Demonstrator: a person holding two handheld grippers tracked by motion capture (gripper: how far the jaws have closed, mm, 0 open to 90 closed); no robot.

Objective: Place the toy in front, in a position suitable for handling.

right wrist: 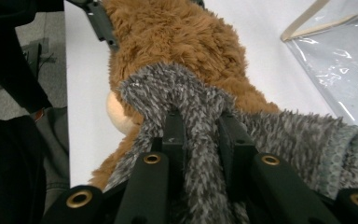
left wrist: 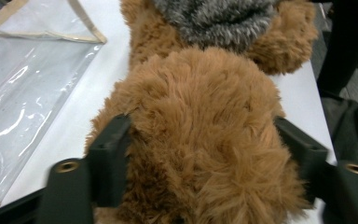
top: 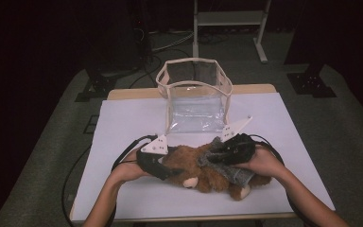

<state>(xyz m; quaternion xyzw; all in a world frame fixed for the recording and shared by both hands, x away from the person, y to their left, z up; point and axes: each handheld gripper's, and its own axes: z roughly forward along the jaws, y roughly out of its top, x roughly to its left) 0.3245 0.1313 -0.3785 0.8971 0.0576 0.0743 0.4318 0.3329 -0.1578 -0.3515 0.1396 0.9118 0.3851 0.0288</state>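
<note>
The brown teddy bear (top: 203, 172) lies on its side on the white tabletop (top: 123, 123), just in front of the clear plastic bag (top: 196, 94) that stands open-topped behind it, and both hands are in on it. The left tongs (top: 163, 170) sit around the bear's furry head, one black jaw on each flank of it in the left gripper view; they stand about half open, and the fur is so deep that I can't say the pads really press on it. The right tongs (right wrist: 200, 126) are pinched narrow on a fold of the grey fuzzy garment (right wrist: 279, 140) that wraps the bear's body, the fabric bunched up between the two jaws. It looks like the grey piece is being worked along the bear, on or off I can't tell. Here's the risk: with the left hold this loose, a pull on the garment could drag the whole bear across the tabletop instead of sliding the fabric, and the head could slip out of the jaws. The right pinch holds only a thin ridge of pile, so a sharp tug may strip it free. And the bag stands close behind the bear; a shove that way could knock it over or crumple its soft walls.
</note>
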